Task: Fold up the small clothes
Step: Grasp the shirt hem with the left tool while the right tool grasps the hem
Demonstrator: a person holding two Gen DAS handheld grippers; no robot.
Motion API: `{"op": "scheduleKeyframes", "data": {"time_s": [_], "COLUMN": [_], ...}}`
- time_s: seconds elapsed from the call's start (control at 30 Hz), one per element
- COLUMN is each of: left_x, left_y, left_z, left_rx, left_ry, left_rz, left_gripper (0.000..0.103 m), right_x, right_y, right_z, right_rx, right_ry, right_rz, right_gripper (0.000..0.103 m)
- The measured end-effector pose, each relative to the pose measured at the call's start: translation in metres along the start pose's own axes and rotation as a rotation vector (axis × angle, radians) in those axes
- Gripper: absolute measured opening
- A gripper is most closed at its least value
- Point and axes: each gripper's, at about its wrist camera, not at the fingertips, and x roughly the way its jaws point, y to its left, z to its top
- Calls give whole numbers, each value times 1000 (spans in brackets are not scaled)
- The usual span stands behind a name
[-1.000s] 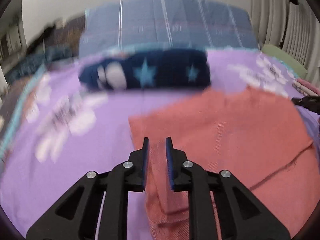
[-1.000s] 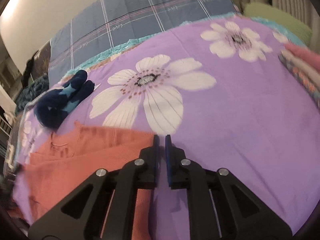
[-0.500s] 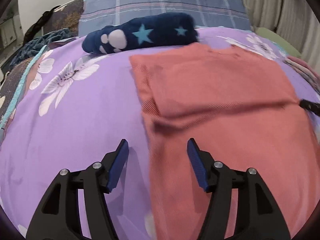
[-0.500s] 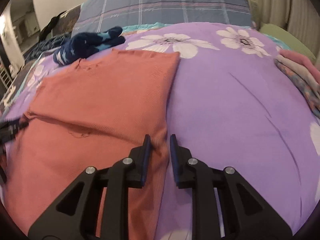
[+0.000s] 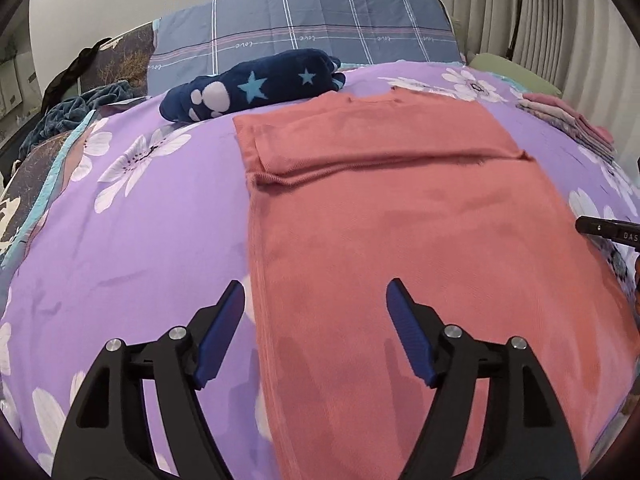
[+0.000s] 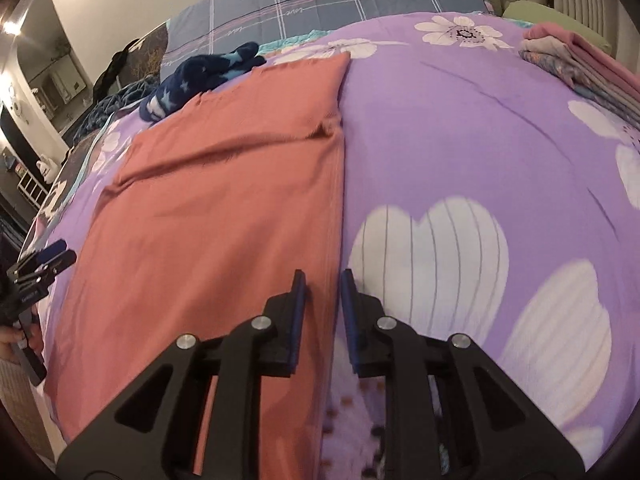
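Salmon-pink knit garment (image 5: 420, 240) lies flat on the purple floral bed cover (image 5: 140, 240), top portion folded over. Left tool (image 5: 314, 300), jaws just widened, straddles its left edge, gripping nothing. Right tool (image 6: 323, 292), narrowly parted, straddles its right edge, unclamped.

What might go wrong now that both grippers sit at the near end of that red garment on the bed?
The left gripper, jaws just opened wide, straddles the red garment and the purple bedsheet; closing might pinch sheet too. The right gripper, with a narrow gap over the garment's edge, might miss it. Uneven lifting could spoil the folded top flap.
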Motion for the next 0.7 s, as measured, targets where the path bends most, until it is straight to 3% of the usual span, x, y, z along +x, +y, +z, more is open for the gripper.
{"op": "scheduleKeyframes", "data": {"time_s": [0.4,0.53,0.7], "left_x": [-15,-23,-53], "left_y": [1,5,5], "left_z": [-42,-64,-97], "left_rx": [-46,-89,-112], "left_ry": [54,91,69], "left_rz": [-14,-74,-187], "left_gripper": [74,74,74], "right_x": [-19,-29,-49], "right_y": [-1,-2,-10], "right_z": [-32,-45,-71], "right_rx": [37,43,60], "right_ry": [0,6,24], "right_rz": [30,59,125], "right_gripper": [20,20,20]}}
